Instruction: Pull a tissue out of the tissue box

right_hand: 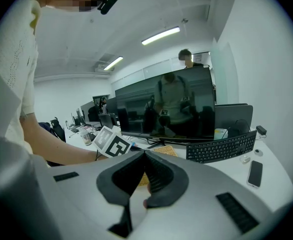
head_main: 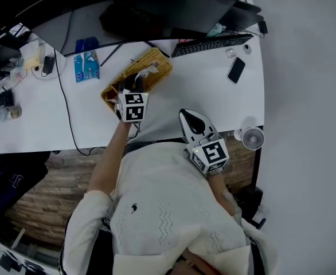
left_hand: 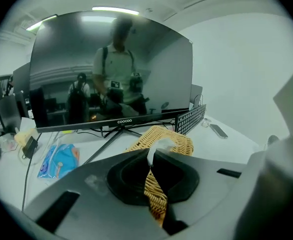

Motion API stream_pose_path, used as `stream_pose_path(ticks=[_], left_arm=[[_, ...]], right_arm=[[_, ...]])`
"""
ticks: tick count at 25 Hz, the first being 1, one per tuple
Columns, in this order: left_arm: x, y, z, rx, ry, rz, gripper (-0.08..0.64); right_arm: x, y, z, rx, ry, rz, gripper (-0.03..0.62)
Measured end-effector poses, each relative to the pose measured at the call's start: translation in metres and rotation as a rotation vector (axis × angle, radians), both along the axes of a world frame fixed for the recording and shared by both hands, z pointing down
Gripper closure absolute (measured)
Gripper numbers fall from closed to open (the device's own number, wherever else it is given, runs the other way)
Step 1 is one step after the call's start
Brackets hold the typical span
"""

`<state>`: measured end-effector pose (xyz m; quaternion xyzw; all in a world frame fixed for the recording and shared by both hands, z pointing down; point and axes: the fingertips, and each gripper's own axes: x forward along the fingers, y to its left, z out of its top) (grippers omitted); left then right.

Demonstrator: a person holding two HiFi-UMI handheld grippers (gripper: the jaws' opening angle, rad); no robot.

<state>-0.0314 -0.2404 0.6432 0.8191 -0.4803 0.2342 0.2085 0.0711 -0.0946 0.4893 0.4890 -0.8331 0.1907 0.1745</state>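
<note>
Pinching: left gripper (left_hand: 151, 158) has its jaws closed on the white tissue (left_hand: 156, 146), clamped at its tip.
Tissue: rises from the top of the wicker tissue box (left_hand: 174, 140), caught right between the left jaw tips.
Tissue box: on the white desk (head_main: 214, 96), in front of the monitor (left_hand: 111, 69), near the keyboard (right_hand: 221, 146).
Right gripper (right_hand: 142, 155): jaws together, nothing between them, well apart from the box, by the desk's near edge.
</note>
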Motion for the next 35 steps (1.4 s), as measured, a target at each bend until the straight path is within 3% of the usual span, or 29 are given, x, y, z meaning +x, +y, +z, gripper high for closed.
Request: stream_pose_path(ticks=[12,35], left_arm=[[0.016,0.012,-0.011,0.06,-0.034,0.063,0.545],[0.018,0.038,-0.019,0.083,-0.029,0.069,0.546]], right_arm=[[0.0,-0.004,0.0,0.007,-0.006,-0.014,0.591],[-0.009,0.001,-0.001,0.018,-0.011,-0.089,0.591]])
